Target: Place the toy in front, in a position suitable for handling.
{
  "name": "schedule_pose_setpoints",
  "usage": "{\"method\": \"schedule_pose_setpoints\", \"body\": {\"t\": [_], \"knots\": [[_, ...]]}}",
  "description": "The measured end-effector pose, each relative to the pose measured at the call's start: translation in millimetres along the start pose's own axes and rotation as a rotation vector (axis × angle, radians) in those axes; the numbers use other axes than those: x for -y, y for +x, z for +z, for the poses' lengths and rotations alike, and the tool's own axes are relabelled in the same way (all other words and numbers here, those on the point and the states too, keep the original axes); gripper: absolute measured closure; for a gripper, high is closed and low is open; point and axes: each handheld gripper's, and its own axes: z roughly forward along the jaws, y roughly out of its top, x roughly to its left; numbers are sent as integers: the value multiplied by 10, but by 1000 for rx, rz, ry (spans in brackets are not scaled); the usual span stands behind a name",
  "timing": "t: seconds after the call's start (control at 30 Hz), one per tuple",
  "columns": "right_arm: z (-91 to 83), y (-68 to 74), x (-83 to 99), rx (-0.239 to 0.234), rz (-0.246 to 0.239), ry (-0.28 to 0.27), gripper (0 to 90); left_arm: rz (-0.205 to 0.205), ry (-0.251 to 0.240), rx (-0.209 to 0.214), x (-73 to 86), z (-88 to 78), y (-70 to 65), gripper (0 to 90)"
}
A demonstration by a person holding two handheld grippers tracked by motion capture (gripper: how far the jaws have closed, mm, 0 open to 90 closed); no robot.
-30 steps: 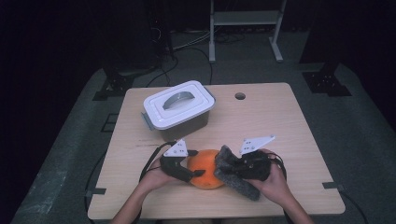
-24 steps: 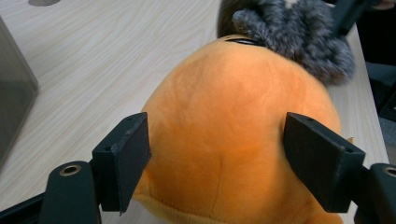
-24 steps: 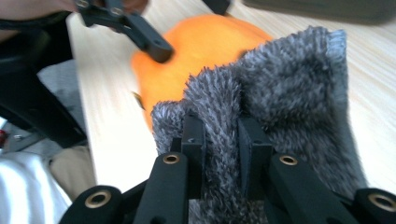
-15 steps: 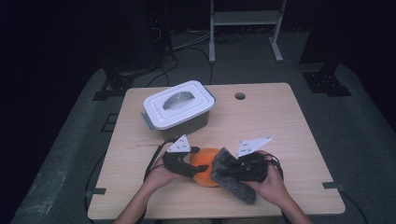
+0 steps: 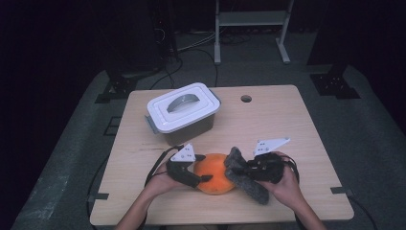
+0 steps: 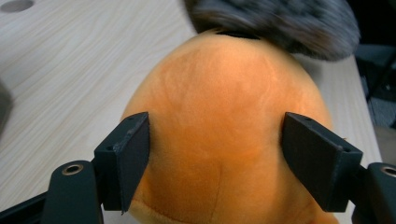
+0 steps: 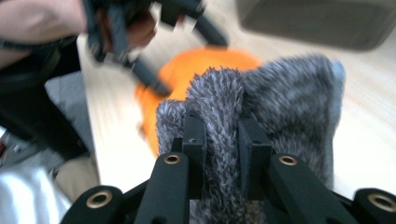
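1. Down near the table's [image 5: 297, 124] front edge sits the orange plush ball [image 5: 216, 173].
2. The left gripper [image 5: 197, 167] clamps its jaws on the ball's sides.
3. The right gripper [image 5: 242, 168] pinches a grey fuzzy cloth [image 5: 246, 182], which touches the ball.
4. A lidded grey box [image 5: 183, 113] stands behind.

Both forearms reach in over the near edge of the counter, each hand wrapped around a hand-held gripper. The left gripper [image 5: 201, 168] points toward the right one, its black fingers [image 6: 127, 154] spread wide and pressed against either side of the orange plush ball [image 5: 215, 172]. The right gripper [image 5: 241, 168] points back toward the left, its fingers [image 7: 195, 140] pinched close together on a fold of the grey fuzzy cloth [image 5: 245, 181]. The two grippers sit near each other, tips almost facing.
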Motion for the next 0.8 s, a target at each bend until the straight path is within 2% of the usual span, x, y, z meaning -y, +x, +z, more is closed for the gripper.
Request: {"method": "schedule_pose_setpoints", "body": {"t": [0.1, 0.2, 0.27, 0.33, 0.43, 0.5, 0.6, 0.67, 0.73, 0.8], "knots": [[45, -28, -28, 8, 4, 4, 747, 10, -4, 4, -7, -7, -20, 242], [119, -25, 29, -28, -3, 54, 729, -17, -18, -1, -45, -78, 14, 201], [127, 0, 64, -58, -4, 82, 730, -28, -24, 1, -47, -89, 18, 220], [96, 29, 41, -60, -4, 75, 740, -12, -6, 8, -35, -47, -11, 260], [67, 60, -59, -58, -9, 18, 745, 18, 0, 13, -46, -22, -54, 283], [91, 62, -87, -44, -27, 30, 745, 35, 7, 5, -46, -32, -77, 295], [123, -11, -2, -53, -24, 62, 745, 58, 5, -3, -23, -43, -108, 321], [75, -98, 86, -50, 10, 80, 745, 59, 5, -4, -25, -48, -121, 322], [-3, -169, 154, -17, 38, 96, 745, 67, 7, 1, -30, -49, -134, 321], [-74, -209, 150, -14, 66, 60, 746, 76, 6, 9, -34, -42, -145, 321]]}}
